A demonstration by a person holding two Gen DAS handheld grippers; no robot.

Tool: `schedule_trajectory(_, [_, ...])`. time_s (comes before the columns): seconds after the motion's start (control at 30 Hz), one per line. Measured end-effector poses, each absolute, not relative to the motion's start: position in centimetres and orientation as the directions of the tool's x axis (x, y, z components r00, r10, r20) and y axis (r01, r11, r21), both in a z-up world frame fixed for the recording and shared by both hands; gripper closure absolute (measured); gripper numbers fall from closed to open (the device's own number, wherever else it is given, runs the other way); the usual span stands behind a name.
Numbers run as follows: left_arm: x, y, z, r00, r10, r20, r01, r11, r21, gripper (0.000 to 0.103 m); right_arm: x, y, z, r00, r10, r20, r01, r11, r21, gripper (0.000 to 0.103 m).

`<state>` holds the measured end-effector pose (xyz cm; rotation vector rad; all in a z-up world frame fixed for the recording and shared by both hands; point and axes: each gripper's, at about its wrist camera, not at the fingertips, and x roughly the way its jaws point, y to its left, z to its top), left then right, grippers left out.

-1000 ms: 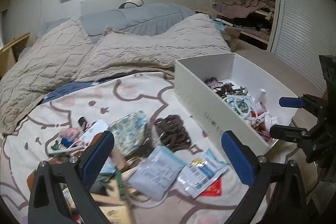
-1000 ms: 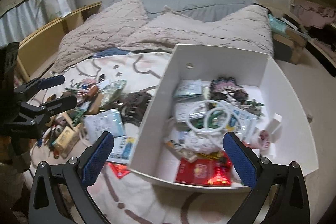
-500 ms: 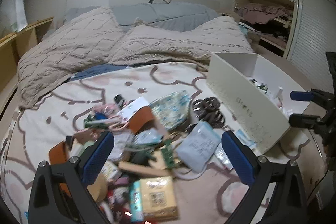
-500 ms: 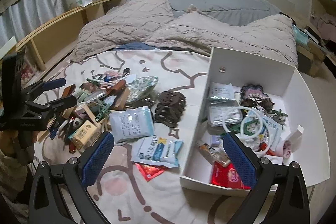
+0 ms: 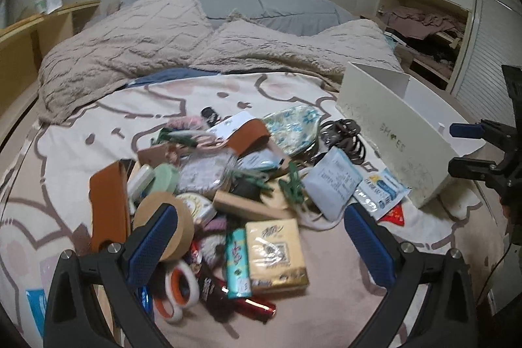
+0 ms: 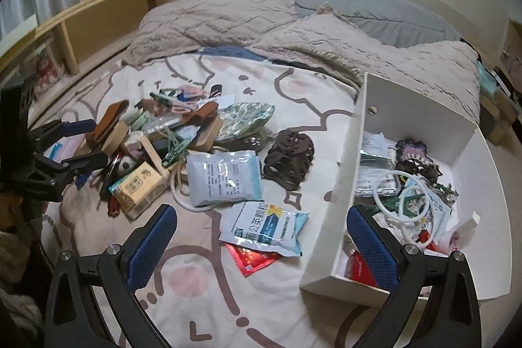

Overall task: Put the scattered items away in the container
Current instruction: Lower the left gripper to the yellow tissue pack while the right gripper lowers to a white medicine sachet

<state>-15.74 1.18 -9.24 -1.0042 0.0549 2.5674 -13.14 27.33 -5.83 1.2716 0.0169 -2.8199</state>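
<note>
A pile of small items lies on the bed: a yellow tissue pack (image 5: 275, 251), a tape roll (image 5: 164, 222), a pale blue pouch (image 6: 224, 176), a blue-and-white sachet (image 6: 266, 229) and brown hair ties (image 6: 288, 163). The white box (image 6: 329, 204) stands to the right, with several items inside. My left gripper (image 5: 261, 247) is open and empty above the near side of the pile. My right gripper (image 6: 262, 245) is open and empty above the sachet, beside the box's left wall. In the left wrist view the box (image 5: 396, 136) stands at the right.
A beige blanket (image 5: 195, 31) and grey pillows (image 5: 270, 7) cover the far half of the bed. A wooden shelf (image 6: 98, 8) runs along the left side. A closet shelf with clothes (image 5: 424, 25) is at the back right.
Both grippers have swung left, away from the box and toward the pile. The left one now looks over the near items; the right one has left the box's interior.
</note>
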Motion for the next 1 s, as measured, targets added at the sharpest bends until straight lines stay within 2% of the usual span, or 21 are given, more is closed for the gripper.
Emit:
schedule_trajectory(0.37, [-13.9,-0.4,-11.2,-0.686,0.318,-0.654,-0.342,-0.935,-0.096,0.000,-14.5,24.5,-6.9,-0.631,-0.032,-0.775,0.108,-0.993,-0.047,0.000])
schedule_trajectory(0.53, [-13.1,-0.2,-11.8,-0.678,0.348,-0.648,-0.365,-0.924,-0.115,0.000,-15.3,23.9,-7.7,-0.612,-0.010,-0.791,0.108,-0.992,-0.072,0.000])
schedule_trajectory(0.57, [-12.9,0.1,-11.9,-0.675,0.356,-0.646,-0.375,-0.920,-0.115,0.001,-15.6,23.7,-8.0,-0.607,0.003,-0.795,0.107,-0.991,-0.085,0.000])
schedule_trajectory(0.7, [-12.5,1.6,-12.2,-0.663,0.375,-0.649,-0.417,-0.904,-0.095,0.011,-16.6,23.2,-8.9,-0.574,0.079,-0.815,0.097,-0.982,-0.163,0.000])
schedule_trajectory(1.0, [-13.3,3.5,-13.2,-0.623,0.404,-0.670,-0.441,-0.889,-0.126,0.013,-18.0,22.0,-10.6,-0.585,0.236,-0.776,0.119,-0.922,-0.369,0.000])
